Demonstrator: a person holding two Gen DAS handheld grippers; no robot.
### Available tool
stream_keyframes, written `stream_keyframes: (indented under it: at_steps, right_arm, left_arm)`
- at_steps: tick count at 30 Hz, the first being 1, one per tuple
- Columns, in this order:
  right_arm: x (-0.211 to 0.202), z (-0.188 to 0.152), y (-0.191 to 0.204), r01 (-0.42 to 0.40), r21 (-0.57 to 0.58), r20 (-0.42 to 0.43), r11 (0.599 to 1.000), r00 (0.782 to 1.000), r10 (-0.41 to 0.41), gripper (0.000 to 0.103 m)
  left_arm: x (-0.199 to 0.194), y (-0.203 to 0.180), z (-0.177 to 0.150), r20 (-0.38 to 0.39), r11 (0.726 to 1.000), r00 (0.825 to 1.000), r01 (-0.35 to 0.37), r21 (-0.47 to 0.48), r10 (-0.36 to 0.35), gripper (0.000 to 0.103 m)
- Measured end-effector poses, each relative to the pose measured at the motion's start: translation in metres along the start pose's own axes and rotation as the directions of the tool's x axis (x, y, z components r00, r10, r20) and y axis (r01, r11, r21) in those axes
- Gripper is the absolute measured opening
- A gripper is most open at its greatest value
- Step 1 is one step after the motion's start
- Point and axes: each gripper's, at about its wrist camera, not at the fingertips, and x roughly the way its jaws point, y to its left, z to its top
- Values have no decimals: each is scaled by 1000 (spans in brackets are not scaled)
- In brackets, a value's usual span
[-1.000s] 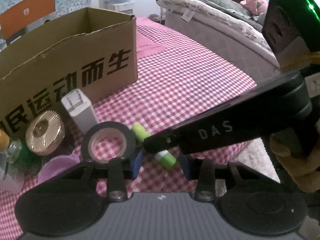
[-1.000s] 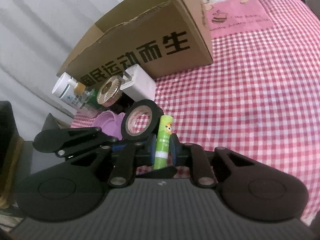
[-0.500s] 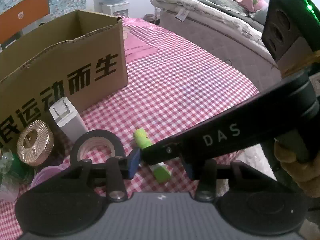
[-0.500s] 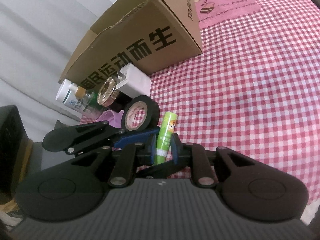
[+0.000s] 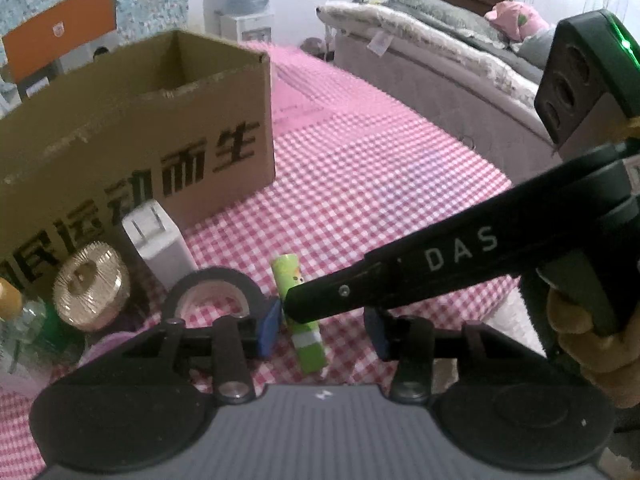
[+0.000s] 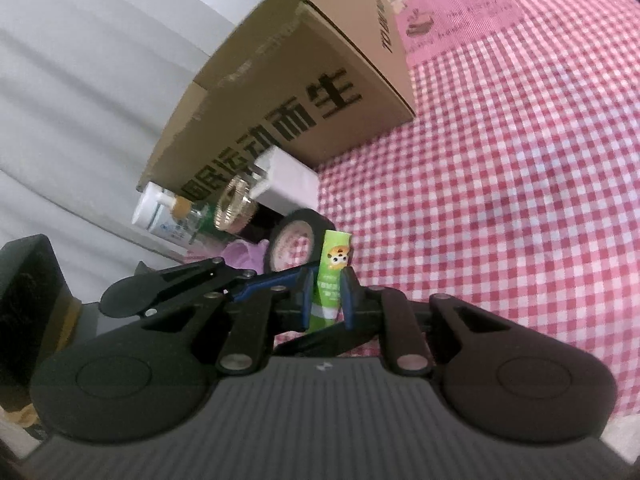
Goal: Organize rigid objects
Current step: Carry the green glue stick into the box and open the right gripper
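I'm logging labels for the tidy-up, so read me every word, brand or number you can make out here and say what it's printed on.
"DAS": white letters on the arm of the right gripper.
"运动而生": large black characters on the cardboard box; the characters before them are cut off or hidden.
Green tube: a cartoon face and small print, too small to read.
White bottle: label too blurred to read.
Pink printed patch on the tablecloth: text too blurred to read.

Left hand-held gripper (image 5: 322, 330) jaws wider than before, green tube (image 6: 331, 280) tilted more upright
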Motion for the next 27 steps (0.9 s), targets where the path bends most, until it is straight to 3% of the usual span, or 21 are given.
stream_keyframes:
  at_steps: [6,13,17,18,23,27]
  right_arm:
    - [-19,8,30,-23,-48,58,999,998,26,14]
    - [-35,33,83,-74,-175,129,982,987,98,14]
    - [-28,57,121,-130,-260,132,957,977,168,13]
    - [-25,63,132,-143,-286,128,948,974,186,13]
    - [-1,101,178,-172,-384,100,907,969,226,9]
    - [31,142,193,-179,-386,65,905,973,221,9]
  left_arm:
    - [-30,5,10,78,1000,997,-16,-5,16,47]
    - [-81,29,29,196,995,976,-85,-42,92,47]
    - [-106,59,45,232,988,963,-120,-101,141,46]
    - [-112,68,50,239,986,959,-124,-116,149,39]
    - [-126,121,76,238,969,960,-90,-231,146,38]
    - [-110,172,89,201,946,971,-59,-318,128,38]
